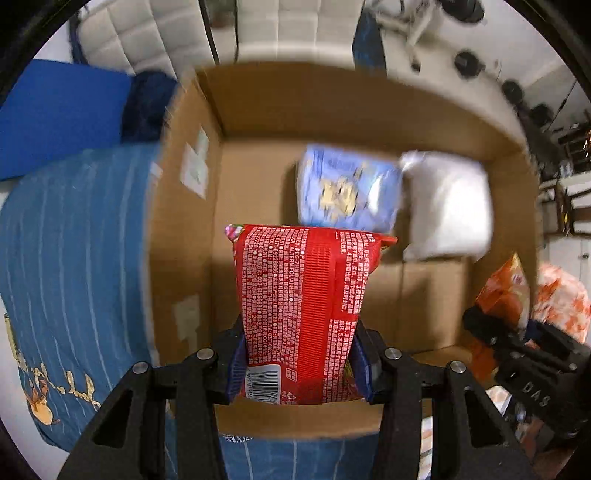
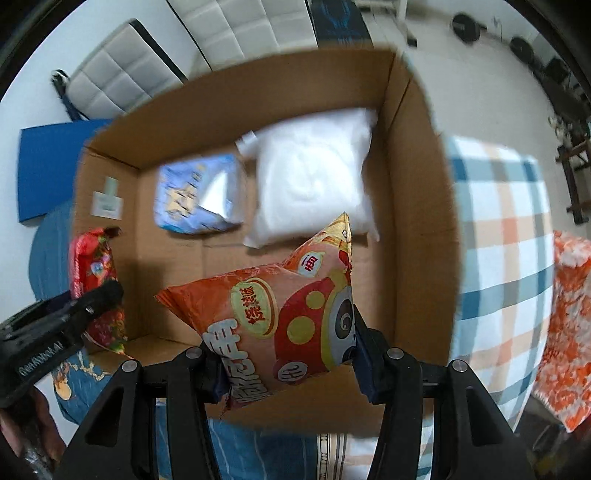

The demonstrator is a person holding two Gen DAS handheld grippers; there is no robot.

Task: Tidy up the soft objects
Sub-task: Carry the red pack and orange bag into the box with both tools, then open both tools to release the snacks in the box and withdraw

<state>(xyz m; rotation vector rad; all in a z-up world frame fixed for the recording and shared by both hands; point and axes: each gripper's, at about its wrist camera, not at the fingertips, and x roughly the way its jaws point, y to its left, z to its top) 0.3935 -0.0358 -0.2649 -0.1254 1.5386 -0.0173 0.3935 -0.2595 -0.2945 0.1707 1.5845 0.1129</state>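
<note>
My left gripper (image 1: 299, 365) is shut on a red snack packet (image 1: 303, 295) and holds it over the near left part of an open cardboard box (image 1: 258, 107). My right gripper (image 2: 288, 365) is shut on an orange snack bag (image 2: 280, 310) and holds it over the same box (image 2: 417, 206) at its near right. On the box floor lie a light blue packet (image 1: 347, 188) (image 2: 199, 195) and a white soft pack (image 1: 447, 206) (image 2: 314, 181), side by side at the far end. The right gripper with its orange bag (image 1: 498, 299) shows at the right of the left wrist view.
The box stands on a bed with a blue striped cover (image 1: 74, 258) on the left and a plaid cover (image 2: 506, 258) on the right. An orange-and-white cloth (image 2: 569, 325) lies at the far right. A blue mat (image 1: 59, 110) and white padded seats (image 2: 236, 33) are behind the box.
</note>
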